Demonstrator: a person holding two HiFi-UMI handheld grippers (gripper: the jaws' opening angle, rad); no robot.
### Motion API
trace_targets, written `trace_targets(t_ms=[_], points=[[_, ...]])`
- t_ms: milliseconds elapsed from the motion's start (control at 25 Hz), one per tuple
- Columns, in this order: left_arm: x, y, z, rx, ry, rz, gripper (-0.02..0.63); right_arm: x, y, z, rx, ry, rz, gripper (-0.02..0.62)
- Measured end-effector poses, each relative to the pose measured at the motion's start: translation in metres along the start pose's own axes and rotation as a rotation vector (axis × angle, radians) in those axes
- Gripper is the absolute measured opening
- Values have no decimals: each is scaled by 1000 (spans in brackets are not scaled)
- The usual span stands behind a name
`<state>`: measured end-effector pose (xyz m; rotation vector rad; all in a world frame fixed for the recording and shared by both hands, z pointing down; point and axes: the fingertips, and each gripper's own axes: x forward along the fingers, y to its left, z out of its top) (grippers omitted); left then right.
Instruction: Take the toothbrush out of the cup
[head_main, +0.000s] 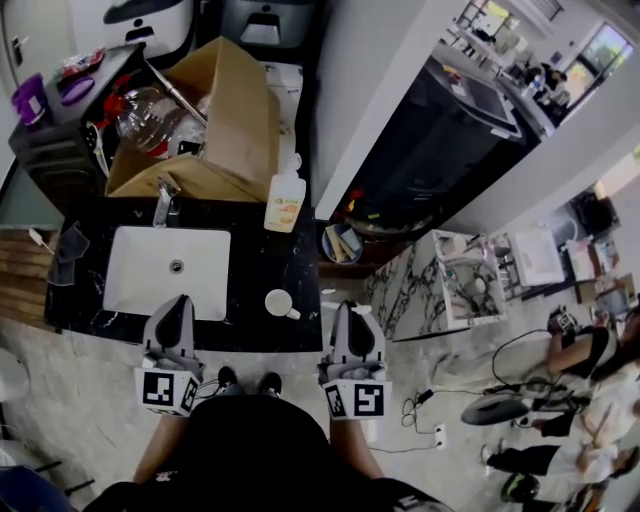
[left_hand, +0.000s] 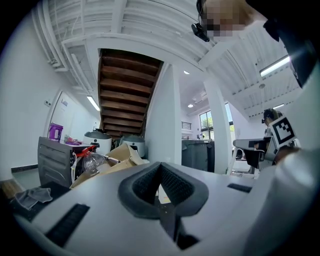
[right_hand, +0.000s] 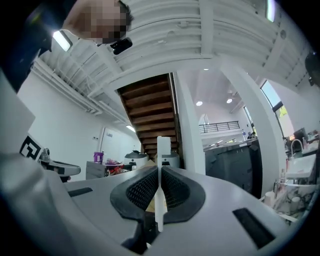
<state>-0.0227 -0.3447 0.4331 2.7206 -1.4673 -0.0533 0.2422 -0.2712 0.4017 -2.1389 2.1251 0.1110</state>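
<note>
Each hand carries a pale grey moulded shell. The left gripper (head_main: 178, 305) and the right gripper (head_main: 346, 308) both taper to rounded tips. On the inner faces, the black pads (left_hand: 180, 186) have a fine cross-hatched texture and sit in a dark rubbery collar. Narrow black slots (right_hand: 252, 227) are sunk into the flanks. At the rear of each gripper is a white cube (head_main: 166, 390) printed with black square markers. The person wears a black top (head_main: 250, 450) and what look like black shoes (head_main: 229, 378), though these are small and blurred.
</note>
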Motion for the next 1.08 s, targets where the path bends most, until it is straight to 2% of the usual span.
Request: trace_targets(t_ms=[640,880,1080], points=[[-8,-2,2,11,-6,12,5,-6,-6,-1,-13,-3,-14,39],[-8,-2,1,-25,-12,8,5,-8,-4,-6,-8,1,-13,39],[-6,-5,4,-8,-20,8,5,-7,-6,-8,-7,13,-8,40]])
